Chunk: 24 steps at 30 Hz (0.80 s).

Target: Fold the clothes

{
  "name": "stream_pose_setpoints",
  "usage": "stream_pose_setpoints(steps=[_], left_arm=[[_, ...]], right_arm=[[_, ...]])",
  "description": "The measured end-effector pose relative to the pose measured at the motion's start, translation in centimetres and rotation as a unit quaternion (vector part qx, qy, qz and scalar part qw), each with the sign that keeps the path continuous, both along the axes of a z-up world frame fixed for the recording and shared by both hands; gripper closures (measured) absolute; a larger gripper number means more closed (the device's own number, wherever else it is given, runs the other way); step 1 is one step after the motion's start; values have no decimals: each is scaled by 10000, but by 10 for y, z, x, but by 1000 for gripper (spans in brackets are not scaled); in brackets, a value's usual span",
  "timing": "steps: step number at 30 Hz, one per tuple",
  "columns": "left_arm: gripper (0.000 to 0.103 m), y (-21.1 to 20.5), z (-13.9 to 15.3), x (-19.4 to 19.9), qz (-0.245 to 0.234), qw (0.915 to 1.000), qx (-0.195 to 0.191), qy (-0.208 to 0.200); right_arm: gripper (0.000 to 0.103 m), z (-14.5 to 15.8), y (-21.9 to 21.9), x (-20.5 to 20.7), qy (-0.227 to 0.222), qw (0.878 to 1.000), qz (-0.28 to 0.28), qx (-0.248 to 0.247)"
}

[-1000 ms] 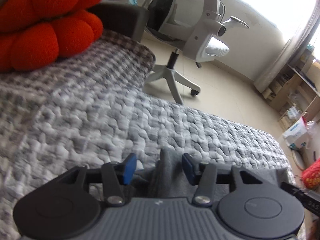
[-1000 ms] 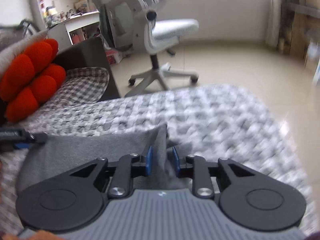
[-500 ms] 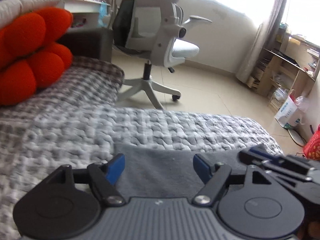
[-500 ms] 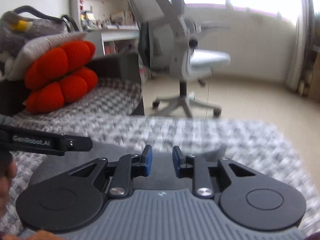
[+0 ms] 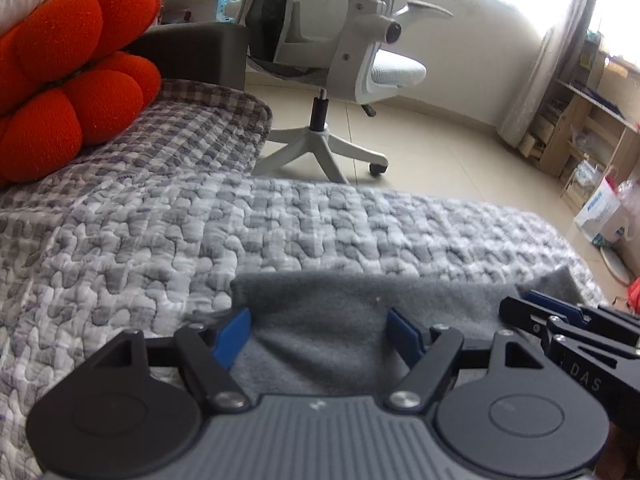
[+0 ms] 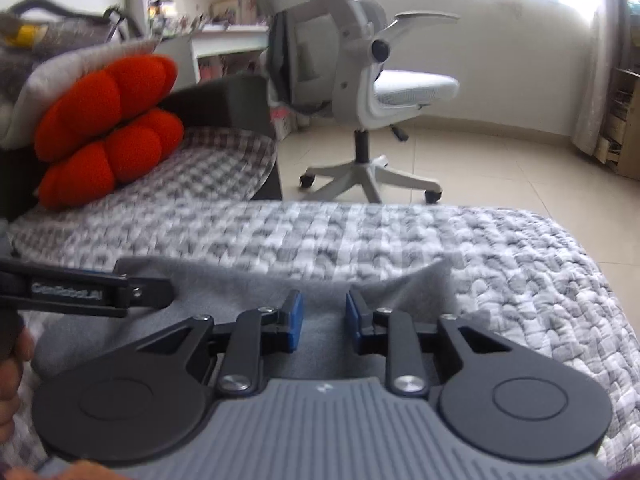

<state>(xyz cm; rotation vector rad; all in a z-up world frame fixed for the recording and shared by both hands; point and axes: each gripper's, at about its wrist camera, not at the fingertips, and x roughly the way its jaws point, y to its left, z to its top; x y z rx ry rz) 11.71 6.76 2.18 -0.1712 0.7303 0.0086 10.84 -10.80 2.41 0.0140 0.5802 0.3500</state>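
A grey garment (image 5: 340,292) lies folded flat on the quilted bed (image 5: 280,232), its far edge straight across both views. My left gripper (image 5: 318,320) hovers over its left part. Its jaws are wide apart and closing, with cloth under the gap but neither pad touching it. The right gripper (image 6: 323,304) sits over the garment (image 6: 224,280) near the right corner. Its pads are narrowly apart and grey cloth fills the gap. Each view catches the other tool: the right gripper (image 5: 536,306) at the edge of one, the left gripper (image 6: 156,290) in the other.
A red lobed cushion (image 5: 72,80) rests at the back left of the bed. Beyond the bed's far edge a white office chair (image 5: 352,60) stands on the tiled floor. Wooden shelves (image 5: 580,120) and bags are at the right. A hand (image 6: 12,360) shows at the left edge.
The garment stood bunched between both pairs of jaws; now it lies flat on the quilt. My left jaws widened and let go. The right jaws kept their narrow gap.
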Motion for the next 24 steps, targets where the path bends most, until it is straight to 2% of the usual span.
stream_pose_setpoints(steps=[3, 6, 8, 11, 18, 24], left_arm=[[28, 2, 9, 1, 18, 9997, -104, -228], [28, 2, 5, 6, -1, 9996, -223, -160], [28, 1, -2, 9, 9, 10000, -45, -77], [28, -2, -10, 11, 15, 9999, 167, 2], [26, -5, -11, 6, 72, 9995, 315, 59], [25, -6, -10, 3, 123, 9993, 337, 106]], right_arm=[[74, -2, -5, 8, 59, 9998, -141, 125], [71, -5, -1, 8, 21, 9999, -83, 63], [66, -7, 4, 8, -26, 10000, 7, -43], [65, -11, 10, 6, -116, 9996, 108, -213], [66, -7, 4, 6, -76, 9999, 114, -101], [66, 9, 0, -7, -30, 10000, 11, 21]])
